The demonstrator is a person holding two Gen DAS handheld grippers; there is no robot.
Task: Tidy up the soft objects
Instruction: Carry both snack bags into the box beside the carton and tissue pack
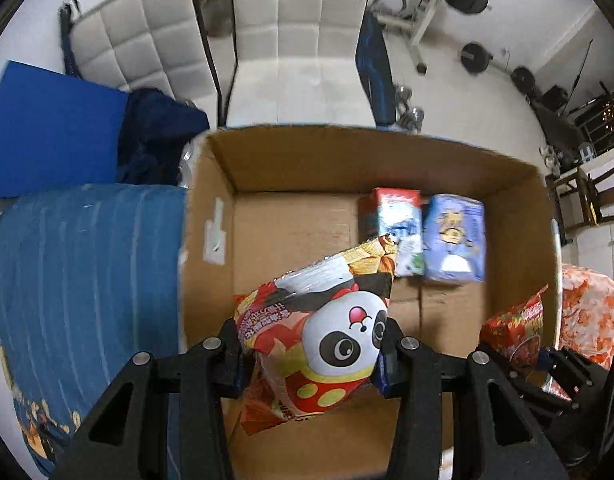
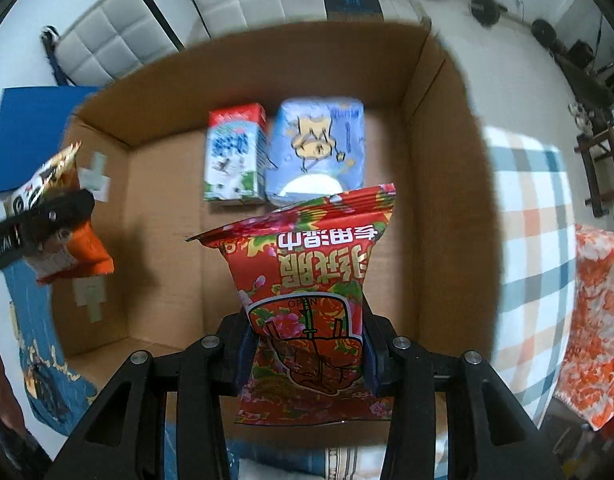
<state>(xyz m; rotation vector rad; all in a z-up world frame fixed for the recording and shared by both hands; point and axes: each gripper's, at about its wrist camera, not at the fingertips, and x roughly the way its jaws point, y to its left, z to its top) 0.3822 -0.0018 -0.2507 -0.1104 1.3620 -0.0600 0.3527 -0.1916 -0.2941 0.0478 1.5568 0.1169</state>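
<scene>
My left gripper [image 1: 311, 354] is shut on a panda snack bag [image 1: 327, 320] and holds it above the open cardboard box [image 1: 307, 156]. My right gripper [image 2: 307, 344] is shut on a red floral wet-wipes pack [image 2: 307, 280], also over the box [image 2: 267, 52]. On the box floor at the far side lie a red-and-white milk carton [image 2: 233, 152] and a blue tissue pack [image 2: 317, 152]; both also show in the left wrist view, carton [image 1: 399, 228] and tissue pack [image 1: 455, 236]. The left gripper with the panda bag [image 2: 47, 208] shows at the left of the right wrist view.
A blue striped cloth [image 1: 83, 272] lies left of the box, with a blue pad [image 1: 51, 128] and a dark garment [image 1: 159, 136] behind it. A plaid cloth [image 2: 531, 248] and an orange floral cloth [image 2: 595, 320] lie to the right. White quilted chairs [image 1: 303, 12] stand beyond.
</scene>
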